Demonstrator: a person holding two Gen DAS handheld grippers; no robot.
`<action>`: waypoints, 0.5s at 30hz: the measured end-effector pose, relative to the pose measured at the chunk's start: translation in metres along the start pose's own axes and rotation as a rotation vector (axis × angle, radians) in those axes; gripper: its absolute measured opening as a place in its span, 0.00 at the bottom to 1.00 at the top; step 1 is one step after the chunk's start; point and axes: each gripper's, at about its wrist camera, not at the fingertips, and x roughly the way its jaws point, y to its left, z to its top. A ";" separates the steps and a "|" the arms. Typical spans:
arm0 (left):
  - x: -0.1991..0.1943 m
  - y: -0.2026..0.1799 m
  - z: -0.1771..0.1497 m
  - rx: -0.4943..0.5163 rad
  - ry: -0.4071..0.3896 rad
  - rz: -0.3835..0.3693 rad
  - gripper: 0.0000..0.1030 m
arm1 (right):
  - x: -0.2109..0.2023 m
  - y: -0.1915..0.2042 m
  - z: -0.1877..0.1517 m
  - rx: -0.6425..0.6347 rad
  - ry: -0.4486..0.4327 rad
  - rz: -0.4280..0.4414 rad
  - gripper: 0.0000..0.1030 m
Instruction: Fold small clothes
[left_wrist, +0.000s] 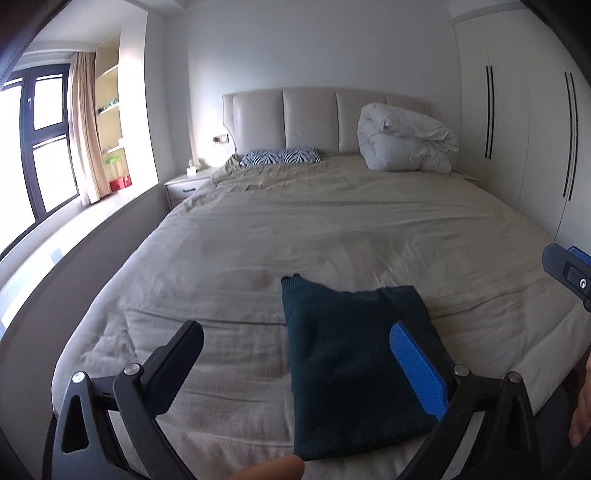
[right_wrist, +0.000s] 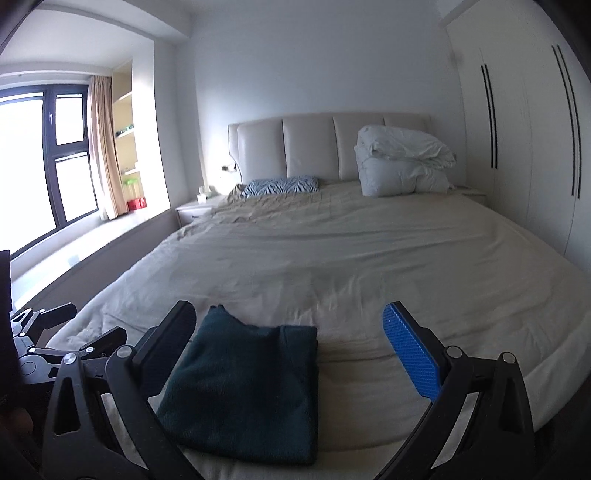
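Note:
A dark teal garment (left_wrist: 354, 369) lies folded into a flat rectangle on the beige bed sheet (left_wrist: 295, 229) near the foot of the bed. My left gripper (left_wrist: 295, 326) hovers open just above it, and its blue-padded finger (left_wrist: 417, 365) overlaps the garment's right part. In the right wrist view the same garment (right_wrist: 251, 387) sits low and left. My right gripper (right_wrist: 288, 308) is open over it with nothing between its fingers. The black left finger (right_wrist: 166, 347) covers the garment's left edge. Neither gripper holds the cloth.
A folded white duvet (left_wrist: 402, 144) and a zebra-print pillow (left_wrist: 280, 157) lie by the padded headboard (left_wrist: 314, 118). A nightstand (left_wrist: 184, 184) and a window ledge run along the left. Wardrobe doors (left_wrist: 528, 122) stand on the right. A person's fingertip (left_wrist: 273, 469) shows at the bottom.

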 end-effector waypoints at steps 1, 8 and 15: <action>0.005 0.000 -0.004 -0.004 0.024 -0.001 1.00 | 0.008 0.000 -0.005 0.005 0.032 -0.005 1.00; 0.032 0.001 -0.027 -0.033 0.167 -0.032 1.00 | 0.081 -0.010 -0.046 0.056 0.283 -0.060 1.00; 0.052 0.003 -0.039 -0.046 0.239 -0.007 1.00 | 0.123 -0.011 -0.083 0.050 0.440 -0.087 1.00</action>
